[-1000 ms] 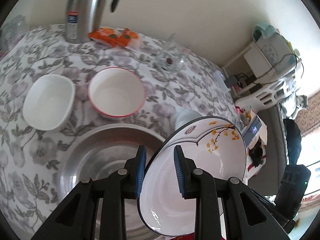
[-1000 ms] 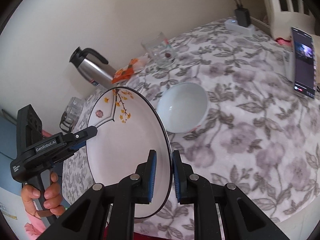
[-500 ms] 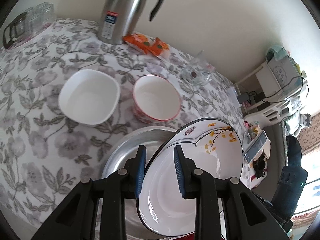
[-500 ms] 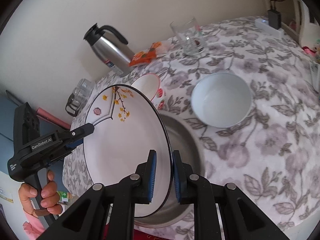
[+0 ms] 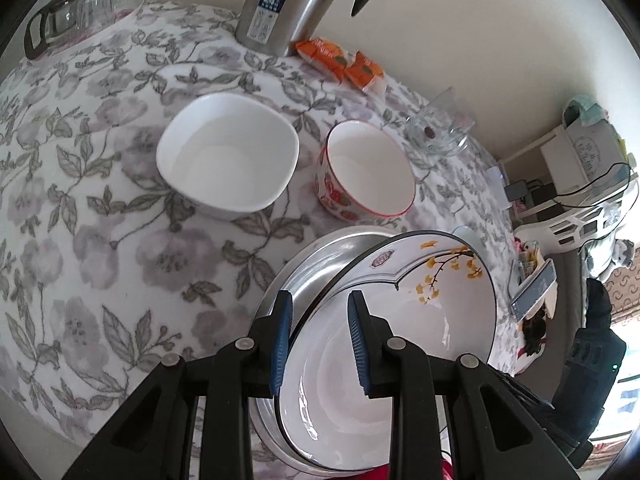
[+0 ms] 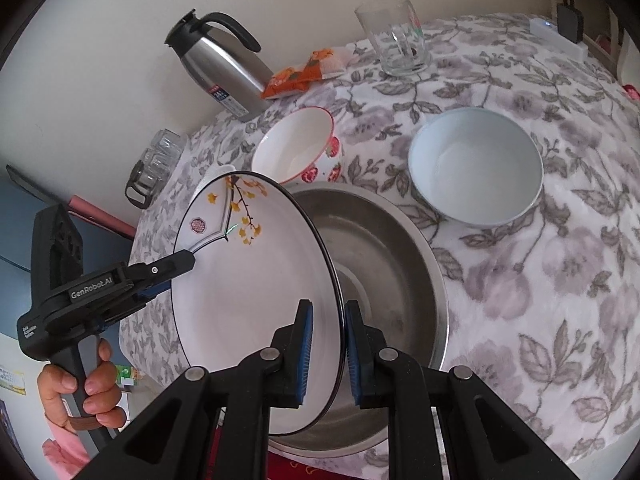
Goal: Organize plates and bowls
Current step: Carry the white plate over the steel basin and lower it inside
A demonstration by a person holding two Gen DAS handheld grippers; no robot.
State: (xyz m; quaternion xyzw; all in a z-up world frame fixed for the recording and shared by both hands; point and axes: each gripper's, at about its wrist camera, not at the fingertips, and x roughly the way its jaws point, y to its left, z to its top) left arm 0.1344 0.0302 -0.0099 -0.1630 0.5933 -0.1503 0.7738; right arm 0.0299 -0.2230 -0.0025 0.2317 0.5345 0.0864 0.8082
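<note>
Over the steel basin [image 6: 384,248], both grippers' fingers [image 6: 301,344] pinch a tilted, black-rimmed, yellow-blossomed white plate [image 6: 256,296].

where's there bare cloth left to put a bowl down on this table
Widest bare tablecloth lies in front of the square white bowl; another patch sits beyond the pale blue bowl. Crowded: around the steel basin, red-rimmed bowl, thermos and snack packets.

I see the plate [image 6: 256,280] tilted over the metal basin [image 6: 380,248] on the table [image 6: 560,280]; two bowls [image 5: 228,156] [image 5: 366,168] stand behind, a third [image 6: 476,166] right, the flask [image 6: 224,68] farthest back.
</note>
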